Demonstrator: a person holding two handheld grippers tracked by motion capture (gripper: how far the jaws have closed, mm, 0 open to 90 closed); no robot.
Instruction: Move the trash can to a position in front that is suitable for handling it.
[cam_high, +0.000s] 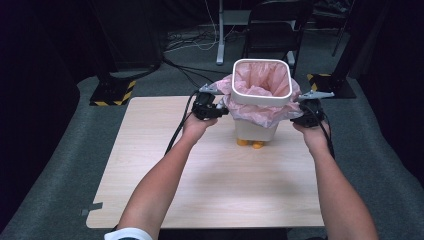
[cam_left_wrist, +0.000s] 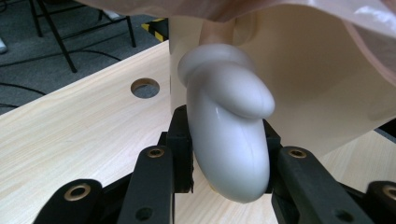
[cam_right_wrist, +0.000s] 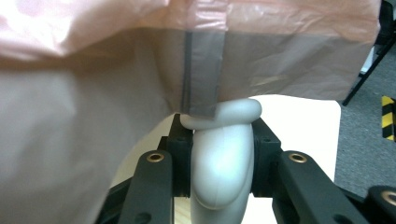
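Both grippers were clamped on the bin, one per side. My left gripper (cam_high: 216, 111) had its jaws pressed on the grey-white wing-shaped handle (cam_left_wrist: 229, 135) at the bin's left flank, partly closed around it, pads touching both sides of it in the left gripper view. My right gripper (cam_high: 301, 116) did the same on the matching handle (cam_right_wrist: 223, 154) on the right flank, jaws snug on it, with the pink bag's hem hanging just over its top. White bin (cam_high: 257, 131) stood upright on the table (cam_high: 210, 185), near the far edge and a bit right of centre, on small orange feet (cam_high: 250, 143). Pink liner bag (cam_high: 262, 80) sat inside it, folded out over the rim and draped down the sides. A round hole (cam_left_wrist: 144, 87) in the tabletop showed just beside the bin in the left gripper view. My forearms came in from the near edge, one to each side of the bin.
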